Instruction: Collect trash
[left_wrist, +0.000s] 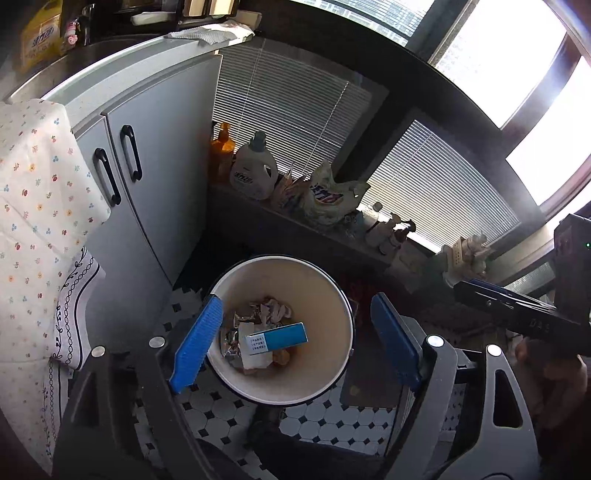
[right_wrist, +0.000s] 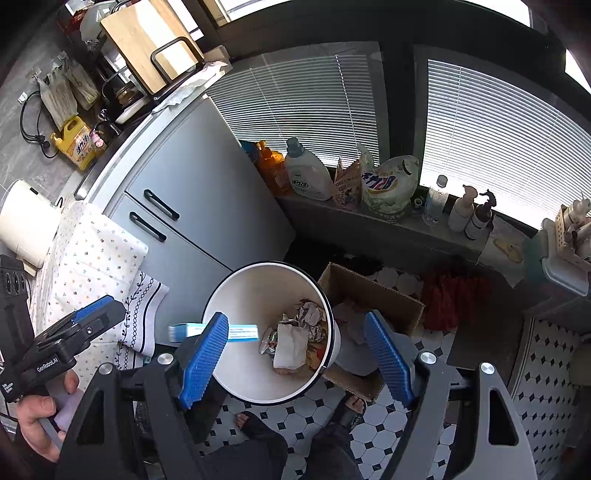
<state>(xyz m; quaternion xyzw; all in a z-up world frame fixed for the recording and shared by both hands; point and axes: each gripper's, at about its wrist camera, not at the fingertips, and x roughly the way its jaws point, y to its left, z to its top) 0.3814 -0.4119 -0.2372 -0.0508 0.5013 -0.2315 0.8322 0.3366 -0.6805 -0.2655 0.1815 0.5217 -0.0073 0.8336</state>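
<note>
Left wrist view: the left claw (left_wrist: 295, 343) hangs with its jaws spread wide and nothing between them, above a white bin (left_wrist: 343, 317) on the tiled floor (left_wrist: 332, 424). A blue-and-white box (left_wrist: 277, 338) lies on crumpled wrappers (left_wrist: 266, 308) inside the bin. The right claw (right_wrist: 295, 354) is likewise spread and carries nothing; a cardboard box (right_wrist: 373, 291) stands at 3 o'clock of the bin.

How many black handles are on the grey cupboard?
2. On the grey cupboard, one black handle sits on the upper door and the other handle just below it on the neighbouring door. The floral cloth could hide more.
</note>
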